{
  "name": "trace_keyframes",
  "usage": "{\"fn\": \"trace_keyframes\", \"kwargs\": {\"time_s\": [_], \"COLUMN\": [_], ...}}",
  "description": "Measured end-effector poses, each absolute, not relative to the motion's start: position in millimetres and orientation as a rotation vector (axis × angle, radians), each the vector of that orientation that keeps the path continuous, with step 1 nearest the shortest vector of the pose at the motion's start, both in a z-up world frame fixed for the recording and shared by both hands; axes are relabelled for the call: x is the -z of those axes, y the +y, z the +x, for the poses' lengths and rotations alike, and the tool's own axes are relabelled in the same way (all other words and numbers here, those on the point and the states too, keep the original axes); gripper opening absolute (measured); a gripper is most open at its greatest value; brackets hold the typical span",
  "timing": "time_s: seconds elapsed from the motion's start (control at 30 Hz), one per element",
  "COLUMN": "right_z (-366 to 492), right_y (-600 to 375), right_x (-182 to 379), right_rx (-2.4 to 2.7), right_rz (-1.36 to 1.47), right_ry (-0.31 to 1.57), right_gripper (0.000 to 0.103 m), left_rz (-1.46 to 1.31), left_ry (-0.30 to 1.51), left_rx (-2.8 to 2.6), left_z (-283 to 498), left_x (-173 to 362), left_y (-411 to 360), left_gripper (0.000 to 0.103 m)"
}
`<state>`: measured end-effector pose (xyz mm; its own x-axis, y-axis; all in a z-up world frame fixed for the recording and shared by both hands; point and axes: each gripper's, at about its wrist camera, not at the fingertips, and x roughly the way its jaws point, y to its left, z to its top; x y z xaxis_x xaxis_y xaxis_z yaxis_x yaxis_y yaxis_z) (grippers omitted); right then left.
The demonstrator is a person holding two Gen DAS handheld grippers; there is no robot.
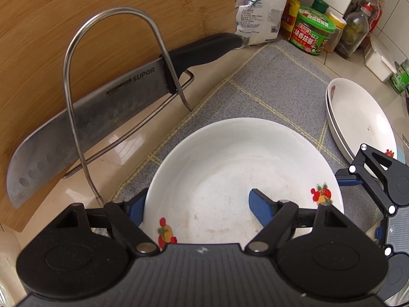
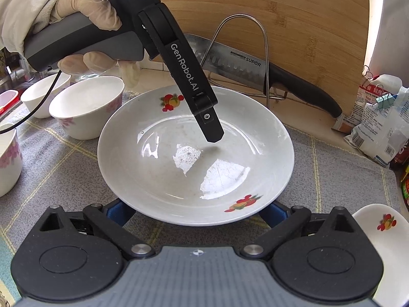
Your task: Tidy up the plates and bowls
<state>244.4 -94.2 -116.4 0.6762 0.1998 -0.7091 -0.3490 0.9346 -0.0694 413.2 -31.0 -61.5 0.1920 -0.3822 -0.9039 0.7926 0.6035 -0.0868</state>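
A white plate with fruit decals (image 1: pixel 230 168) (image 2: pixel 179 168) lies on the grey checked mat (image 1: pixel 276 87). My left gripper (image 1: pixel 196 199) is open and straddles the plate's rim: one blue finger (image 1: pixel 135 204) sits outside the rim, the other (image 1: pixel 260 204) inside the dish. In the right wrist view its black finger (image 2: pixel 209 125) hovers just over the plate's floor and casts a shadow there. My right gripper (image 2: pixel 198 212) is open wide at the opposite rim, which hides its two blue fingertips. Two stacked plates (image 1: pixel 358 117) (image 2: pixel 383 230) lie to the right.
A cleaver (image 1: pixel 102 107) rests in a wire rack (image 1: pixel 71 76) against a bamboo board (image 1: pixel 76 12) behind the plate. Several white bowls (image 2: pixel 87 105) stand on the mat's left side. Bags and jars (image 1: pixel 314 33) crowd the back right corner. A gloved hand (image 2: pixel 84 7) holds the left gripper.
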Motion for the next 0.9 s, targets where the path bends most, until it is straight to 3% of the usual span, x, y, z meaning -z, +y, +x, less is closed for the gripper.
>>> {"fn": "trace_keyframes", "kwargs": {"time_s": [0.9], "right_z": [186.7], "right_y": [-122.2], "right_x": [87.0], "right_rx": [-0.256], "right_rz": [-0.185], "right_ry": [0.740], "right_gripper": [0.102], "left_rz": [0.510], "left_ry": [1.027], "left_rx": [0.910], "left_z": [354.8], "left_x": [31.9], "left_y": [-71.0], "left_gripper": [0.080]}}
